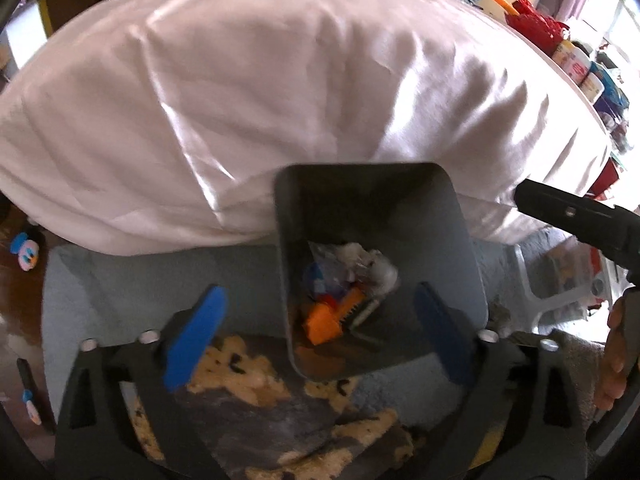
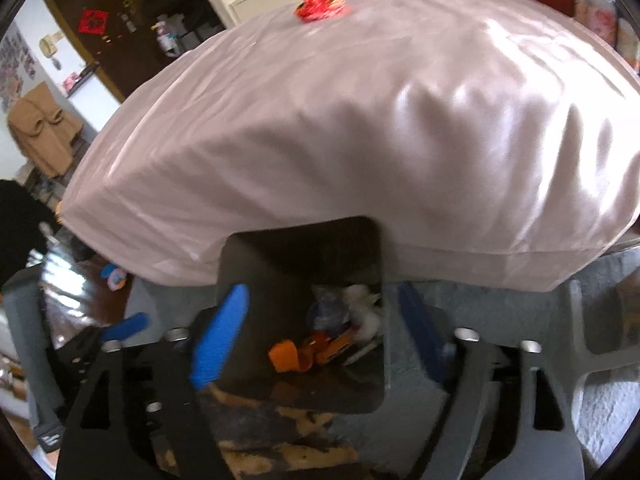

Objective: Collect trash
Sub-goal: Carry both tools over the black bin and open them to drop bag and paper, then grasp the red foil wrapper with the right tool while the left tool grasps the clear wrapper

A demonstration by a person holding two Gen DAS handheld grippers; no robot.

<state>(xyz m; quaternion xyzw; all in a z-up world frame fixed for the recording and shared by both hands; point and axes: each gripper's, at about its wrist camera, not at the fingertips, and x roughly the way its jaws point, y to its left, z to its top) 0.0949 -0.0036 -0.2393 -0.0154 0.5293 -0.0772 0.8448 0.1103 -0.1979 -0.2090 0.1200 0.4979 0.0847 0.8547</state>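
Trash sits in the bottom of a grey, square-mouthed plastic bin [image 1: 460, 248] standing on the floor against the foot of a bed: an orange plastic piece [image 1: 322, 322], a crumpled white wad of tissue [image 1: 376, 268], a bluish clear wrapper [image 1: 324, 276] and a dark comb-like item [image 1: 362, 314], all heaped together inside. And both tools are hanging right over that bin, looking down into it! The left tool [image 1: 320, 336] has its blue-padded fingers [image 1: 196, 340] spread wide, one on each side of the bin's near end, with nothing pinched between them. Same story for the right tool [image 2: 320, 336]: jaws flung apart, blue pad [image 2: 220, 340] over the bin's left part, the darker one just off its right rim, nothing gripped. In the left wrist view the right tool's black body pokes in from the right edge, with a hand [image 1: 614, 356] wrapped round its handle. Behind the bin, a pale pink satin sheet [image 1: 280, 100] drapes the mattress, with a red shiny ornament [image 2: 322, 2] lying at its far side. Under the bin there is a light blue fluffy rug [image 1: 120, 280], and closer in a tan-and-dark patterned mat [image 1: 240, 376]. A small cartoon duck toy [image 1: 26, 254] lies on the brown floor at far left.
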